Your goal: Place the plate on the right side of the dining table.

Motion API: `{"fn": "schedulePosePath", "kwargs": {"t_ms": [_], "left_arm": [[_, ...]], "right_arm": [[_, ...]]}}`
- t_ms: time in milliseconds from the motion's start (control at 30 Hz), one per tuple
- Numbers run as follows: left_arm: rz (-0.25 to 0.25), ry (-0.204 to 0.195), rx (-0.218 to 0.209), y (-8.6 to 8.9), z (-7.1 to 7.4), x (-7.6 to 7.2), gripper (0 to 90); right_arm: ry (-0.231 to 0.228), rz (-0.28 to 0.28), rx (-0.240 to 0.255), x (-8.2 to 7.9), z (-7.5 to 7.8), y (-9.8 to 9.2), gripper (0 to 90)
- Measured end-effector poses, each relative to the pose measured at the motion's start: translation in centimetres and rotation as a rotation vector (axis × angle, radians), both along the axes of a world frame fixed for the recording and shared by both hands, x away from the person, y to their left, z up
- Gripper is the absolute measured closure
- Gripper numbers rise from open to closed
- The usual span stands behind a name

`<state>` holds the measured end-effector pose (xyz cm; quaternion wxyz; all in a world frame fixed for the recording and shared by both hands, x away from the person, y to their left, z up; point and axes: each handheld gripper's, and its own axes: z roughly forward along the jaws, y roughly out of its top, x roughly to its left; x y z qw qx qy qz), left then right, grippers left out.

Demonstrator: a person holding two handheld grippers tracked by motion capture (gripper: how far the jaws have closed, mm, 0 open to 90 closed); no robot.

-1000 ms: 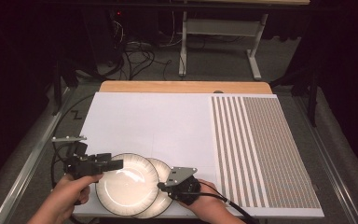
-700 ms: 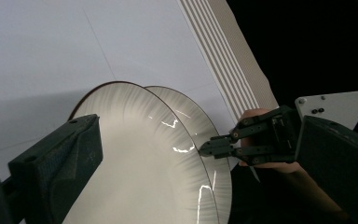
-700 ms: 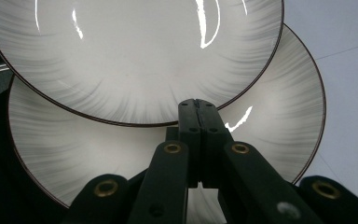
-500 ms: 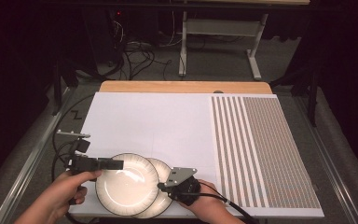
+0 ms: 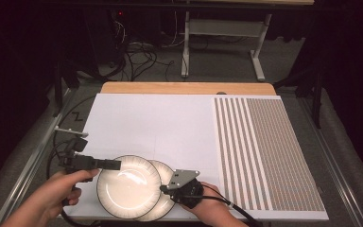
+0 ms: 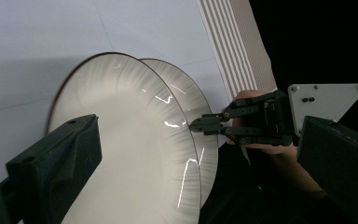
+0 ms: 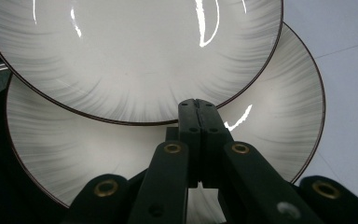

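Two white plates with dark rims overlap at the table's near edge. The upper plate (image 5: 127,187) (image 7: 130,56) lies partly on the lower plate (image 5: 165,171) (image 7: 270,116). My left gripper (image 5: 116,165) reaches in level from the left to the upper plate's left rim. Its fingers (image 6: 60,158) stand wide apart, open, with the upper plate (image 6: 135,154) lying ahead of them. My right gripper (image 5: 162,188) (image 7: 196,103) is shut, jaws pressed together with nothing between. Its tips rest over the lower plate, right at the upper plate's right rim.
A white sheet (image 5: 160,123) covers the table's left and middle. A striped brown mat (image 5: 264,146) covers the right part. A wooden edge (image 5: 184,88) runs along the far side. Beyond it are cables (image 5: 137,52) and a desk frame (image 5: 222,28) on the floor.
The left hand and its gripper have shifted slightly at the plate's left rim. The plates and the right gripper have stayed put.
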<state>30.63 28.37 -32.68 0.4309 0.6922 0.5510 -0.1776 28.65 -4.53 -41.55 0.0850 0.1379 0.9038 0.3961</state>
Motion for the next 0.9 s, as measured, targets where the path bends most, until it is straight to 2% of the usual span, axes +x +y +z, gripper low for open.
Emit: {"fn": "schedulePosePath", "kwargs": {"t_ms": [100, 233, 333, 467, 600, 700, 900], "left_arm": [[0.031, -0.017, 0.014, 1.0, 0.1, -0.1, 0.6], [0.055, 0.009, 0.034, 2.0, -0.3, -0.3, 0.6], [0.056, 0.03, 0.046, 2.4, -1.3, -0.5, 0.6], [0.066, 0.041, 0.041, 2.6, -2.0, -0.6, 0.6], [0.057, 0.073, 0.032, 2.4, -3.2, -1.0, 0.7], [0.041, 0.101, 0.041, 2.2, -4.0, -1.2, 0.8], [0.024, 0.161, 0.017, 1.5, -5.5, -1.5, 1.7]], "right_arm": [[-0.001, 0.0, -0.001, 0.0, 0.0, 0.0, 90.0], [-0.003, -0.002, -0.002, 0.0, 0.0, 0.0, 90.0], [-0.003, -0.004, -0.002, 0.0, 0.0, 0.0, 90.0], [-0.001, -0.005, 0.0, 0.0, 0.0, 0.0, 90.0], [-0.002, -0.004, 0.0, 0.0, 0.0, 0.0, 90.0], [-0.002, -0.003, -0.001, 0.0, 0.0, 0.0, 90.0], [-0.001, -0.002, 0.0, 0.0, 0.0, 0.0, 90.0]]}}
